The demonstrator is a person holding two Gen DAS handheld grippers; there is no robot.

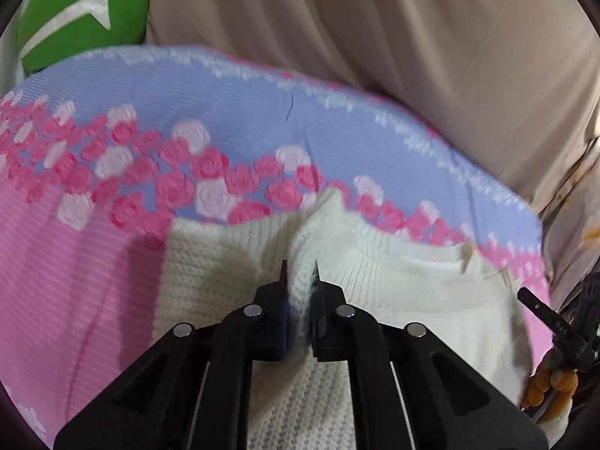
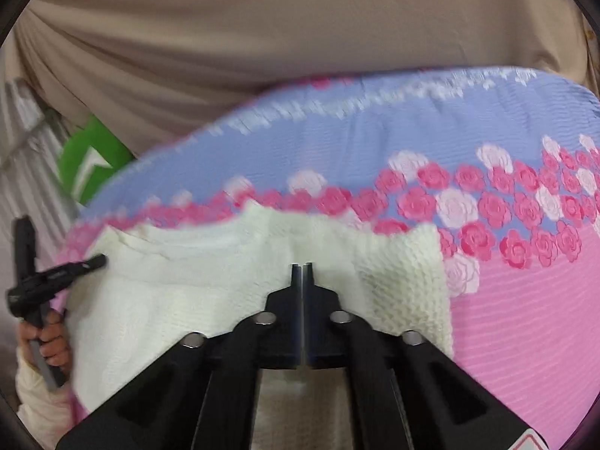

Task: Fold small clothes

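A white knit garment [image 1: 225, 262] lies flat on a bedspread [image 1: 75, 300] that is pink near me and blue farther off, with a band of roses between. My left gripper [image 1: 300, 273] is shut on a raised ridge of the knit that stands up between its pads near the garment's far edge. In the right wrist view the same garment [image 2: 187, 281] spreads under my right gripper [image 2: 302, 273]. Its jaws are pressed together just above the knit, and no cloth shows between them. One finger [image 2: 75, 268] of the left gripper and the hand [image 2: 48, 341] holding it appear at the left.
Beige draped cloth [image 1: 375, 37] fills the space behind the bed. A green cushion [image 1: 82, 11] with a white arrow mark sits beyond the bed's far corner. The bedspread [image 2: 525, 337] stretches on to the right of the garment.
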